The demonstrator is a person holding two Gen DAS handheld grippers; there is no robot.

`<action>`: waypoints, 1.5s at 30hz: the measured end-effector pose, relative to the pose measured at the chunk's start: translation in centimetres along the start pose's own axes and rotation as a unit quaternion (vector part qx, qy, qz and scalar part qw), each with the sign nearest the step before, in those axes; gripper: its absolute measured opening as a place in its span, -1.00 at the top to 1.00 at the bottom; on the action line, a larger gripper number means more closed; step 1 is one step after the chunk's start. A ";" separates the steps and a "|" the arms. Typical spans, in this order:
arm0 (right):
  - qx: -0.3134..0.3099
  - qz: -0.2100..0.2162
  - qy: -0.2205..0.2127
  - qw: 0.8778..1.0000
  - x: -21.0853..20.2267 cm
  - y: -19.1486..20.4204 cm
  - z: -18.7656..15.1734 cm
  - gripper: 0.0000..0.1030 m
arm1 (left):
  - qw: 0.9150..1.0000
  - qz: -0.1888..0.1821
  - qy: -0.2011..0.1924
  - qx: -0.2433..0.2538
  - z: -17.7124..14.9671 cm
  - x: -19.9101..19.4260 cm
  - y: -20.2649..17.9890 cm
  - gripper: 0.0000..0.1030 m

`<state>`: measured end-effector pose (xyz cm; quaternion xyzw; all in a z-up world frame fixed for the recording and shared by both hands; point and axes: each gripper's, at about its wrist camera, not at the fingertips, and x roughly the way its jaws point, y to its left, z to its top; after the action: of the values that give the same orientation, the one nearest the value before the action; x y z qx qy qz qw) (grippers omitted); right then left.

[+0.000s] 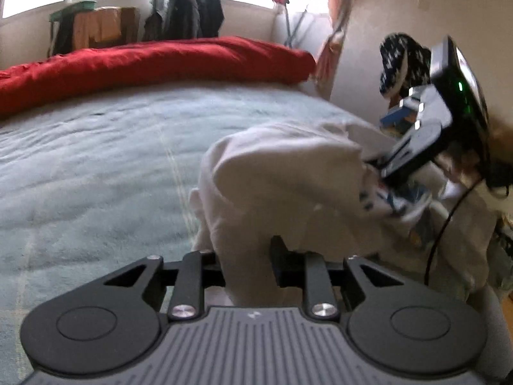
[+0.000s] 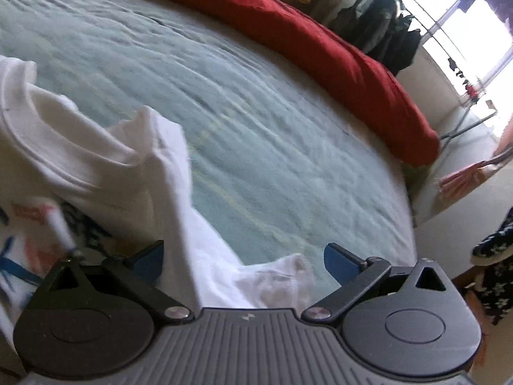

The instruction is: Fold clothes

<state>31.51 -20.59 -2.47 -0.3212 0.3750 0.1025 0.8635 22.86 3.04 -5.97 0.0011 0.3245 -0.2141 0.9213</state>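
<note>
A white garment (image 1: 282, 176) with a blue and red print lies bunched at the near right of a pale blue-green bed cover (image 1: 96, 160). My left gripper (image 1: 248, 263) is shut on a fold of it, and the cloth fills the narrow gap between the black fingers. In the left wrist view my right gripper (image 1: 394, 157) hovers over the garment's printed part. In its own view the right gripper (image 2: 242, 253) stands wide open. A strip of the white garment (image 2: 96, 166) runs between the blue fingers (image 2: 340, 260), close to the left one, and neither pad presses on it.
A red duvet (image 1: 160, 61) is heaped along the far side of the bed (image 2: 256, 112). Behind it stands a rack of dark clothes (image 1: 192, 9) under bright windows. A wall (image 1: 400, 16) rises at the right. The person's dark patterned clothing (image 2: 493, 243) and a black cable (image 1: 439, 234) are near the right gripper.
</note>
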 end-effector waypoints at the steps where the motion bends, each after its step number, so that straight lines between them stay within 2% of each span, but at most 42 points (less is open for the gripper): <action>1: 0.000 -0.011 0.005 1.000 0.0 -0.2 0.0 -1.00 | 1.000 0.005 0.002 0.007 0.1 0.2 -0.1 0.66; 2: 0.002 -0.023 0.007 1.000 -0.1 -0.3 0.0 -1.00 | 1.000 0.014 0.000 0.011 0.4 0.3 -0.1 0.81; 3: 0.001 -0.041 0.003 0.999 -0.3 -0.3 0.1 -1.00 | 1.000 0.026 -0.003 0.015 0.8 0.3 -0.1 0.85; 7: -0.016 -0.126 -0.002 0.992 0.3 -0.1 0.0 -1.00 | 0.998 0.062 -0.006 0.005 2.1 0.5 0.9 0.89; 10: 0.009 -0.169 -0.011 0.986 0.9 -1.4 -0.3 -1.00 | 0.996 0.094 -0.006 -0.003 3.3 0.6 2.0 0.89; 13: 0.052 -0.181 -0.031 0.982 0.8 -3.3 -0.4 -1.00 | 0.993 0.119 -0.012 -0.016 4.9 0.3 3.5 0.89; 16: 0.075 -0.208 -0.045 0.974 1.1 -5.0 -0.4 -1.00 | 0.987 0.159 -0.018 -0.001 6.6 0.2 4.3 0.89; 19: 0.095 -0.213 -0.046 0.971 1.9 -6.5 -0.5 -1.00 | 0.985 0.173 -0.013 0.006 7.7 0.6 5.2 0.88; 23: 0.092 -0.230 -0.050 0.968 2.7 -7.0 -0.5 -1.00 | 0.978 0.205 -0.014 0.027 8.9 1.0 5.9 0.88; 25: 0.095 -0.220 -0.050 0.969 3.2 -7.2 -0.2 -1.00 | 0.975 0.221 -0.017 0.026 9.7 1.2 6.8 0.88; 26: 0.096 -0.216 -0.053 0.970 3.4 -7.4 0.0 -1.00 | 0.972 0.234 -0.019 0.025 10.3 1.2 7.4 0.88; 27: 0.097 -0.212 -0.056 0.971 3.6 -7.6 0.2 -1.00 | 0.968 0.250 -0.022 0.024 10.8 1.2 8.0 1.00; 29: 0.091 -0.213 -0.060 0.971 4.1 -7.5 0.8 -1.00 | 0.960 0.277 -0.026 0.013 11.9 1.3 10.0 1.00; 30: 0.086 -0.217 -0.061 0.970 4.3 -7.4 0.9 -1.00 | 0.962 0.272 -0.025 -0.001 12.2 1.2 11.0 1.00; 31: 0.083 -0.216 -0.059 0.971 4.7 -7.4 1.1 -1.00 | 0.971 0.239 -0.015 -0.020 12.4 1.2 12.1 1.00; 32: 0.082 -0.213 -0.058 0.972 4.8 -7.4 1.1 -1.00 | 0.982 0.186 0.002 -0.044 12.4 1.3 13.0 0.91; 33: 0.081 -0.209 -0.057 0.973 5.0 -7.3 1.1 -1.00 | 0.988 0.140 0.017 -0.064 12.1 1.5 13.5 0.71; 34: 0.078 -0.207 -0.056 0.974 5.2 -7.1 1.0 -1.00 | 0.990 0.116 0.028 -0.070 11.7 1.7 13.5 0.57; 35: 0.074 -0.205 -0.056 0.974 5.3 -7.0 0.9 -1.00 | 0.992 0.101 0.037 -0.070 11.3 2.1 13.4 0.28; 36: 0.071 -0.203 -0.055 0.975 5.5 -6.8 0.8 -1.00 | 0.993 0.085 0.046 -0.070 10.8 2.4 13.2 0.17; 38: 0.066 -0.198 -0.054 0.977 5.8 -6.4 0.6 -1.00 | 0.993 0.056 0.058 -0.086 10.1 3.0 13.3 0.15; 41: 0.062 -0.183 -0.052 0.980 6.0 -5.9 0.5 -1.00 | 0.990 0.030 0.077 -0.112 9.7 4.1 14.5 -0.10; 43: 0.054 -0.177 -0.055 0.981 6.0 -5.5 0.7 -1.00 | 0.986 0.029 0.091 -0.139 9.4 4.8 15.6 -0.12; 45: 0.048 -0.173 -0.060 0.982 6.0 -5.3 0.8 -1.00 | 0.980 0.000 0.104 -0.172 8.8 5.3 16.5 -0.16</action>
<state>38.42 -24.56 -3.77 -0.3323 0.2657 -0.0470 0.9038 38.39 14.73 -4.47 -0.1352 0.4504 -0.1537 0.8691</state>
